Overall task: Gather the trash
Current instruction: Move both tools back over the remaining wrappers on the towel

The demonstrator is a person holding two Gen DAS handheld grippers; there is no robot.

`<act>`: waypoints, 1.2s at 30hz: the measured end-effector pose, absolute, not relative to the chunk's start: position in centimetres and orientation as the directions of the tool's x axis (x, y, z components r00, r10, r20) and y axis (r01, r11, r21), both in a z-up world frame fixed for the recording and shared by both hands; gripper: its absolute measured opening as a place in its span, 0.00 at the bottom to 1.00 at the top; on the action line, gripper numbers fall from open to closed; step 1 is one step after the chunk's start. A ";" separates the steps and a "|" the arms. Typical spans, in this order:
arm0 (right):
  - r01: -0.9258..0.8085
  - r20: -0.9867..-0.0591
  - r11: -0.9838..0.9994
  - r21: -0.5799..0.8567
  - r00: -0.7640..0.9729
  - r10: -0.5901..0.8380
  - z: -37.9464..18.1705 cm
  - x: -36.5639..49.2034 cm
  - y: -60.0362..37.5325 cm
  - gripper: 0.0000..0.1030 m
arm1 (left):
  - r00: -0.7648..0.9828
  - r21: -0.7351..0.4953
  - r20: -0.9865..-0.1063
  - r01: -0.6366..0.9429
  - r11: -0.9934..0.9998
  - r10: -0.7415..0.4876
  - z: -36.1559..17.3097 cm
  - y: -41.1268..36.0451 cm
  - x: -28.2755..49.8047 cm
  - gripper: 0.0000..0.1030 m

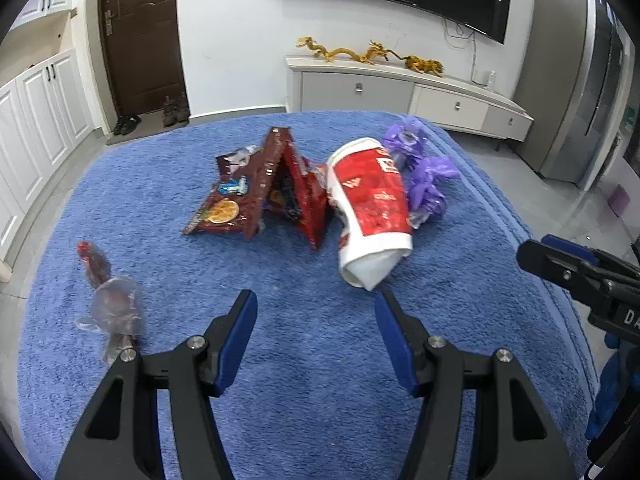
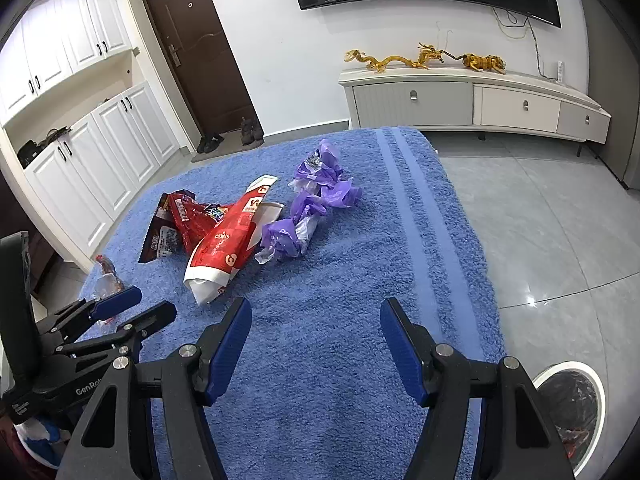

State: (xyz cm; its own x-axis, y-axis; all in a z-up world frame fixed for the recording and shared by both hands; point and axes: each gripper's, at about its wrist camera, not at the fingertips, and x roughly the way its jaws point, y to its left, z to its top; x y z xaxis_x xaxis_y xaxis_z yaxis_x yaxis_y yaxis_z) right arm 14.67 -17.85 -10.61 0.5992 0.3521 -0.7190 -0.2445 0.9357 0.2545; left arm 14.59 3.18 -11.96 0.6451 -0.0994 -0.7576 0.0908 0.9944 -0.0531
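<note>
Both claws, left gripper [image 1: 316,308] and right gripper [image 2: 316,316], spread wide and empty above blue towel [image 1: 280,360], probably ready for crushed paper cup [image 1: 372,208] first, nearest of all.

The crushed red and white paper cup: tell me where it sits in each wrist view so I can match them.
Left wrist: crushed paper cup right of centre, ahead of the open left gripper.
Right wrist: cup left of centre, ahead of the open right gripper.
Shared landmark: the crumpled purple plastic bag, just right of the cup in both.
</note>
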 end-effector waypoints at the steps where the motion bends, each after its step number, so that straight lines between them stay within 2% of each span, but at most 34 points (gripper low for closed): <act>1: -0.243 -0.719 0.937 0.253 0.600 0.350 -10.6 14.6 -17.9 0.63 | 0.644 -0.056 -0.758 0.097 0.994 -0.105 -12.0 3.0 14.5 0.58; 12: -0.218 -0.722 0.941 0.258 0.604 0.338 -11.0 14.5 -19.1 0.63 | 0.638 -0.070 -0.752 0.170 0.983 -0.164 -11.8 1.2 13.9 0.58; 36: -0.204 -0.725 0.940 0.273 0.599 0.341 -11.6 14.4 -20.1 0.63 | 0.615 -0.072 -0.769 0.188 0.980 -0.174 -12.5 0.3 14.0 0.58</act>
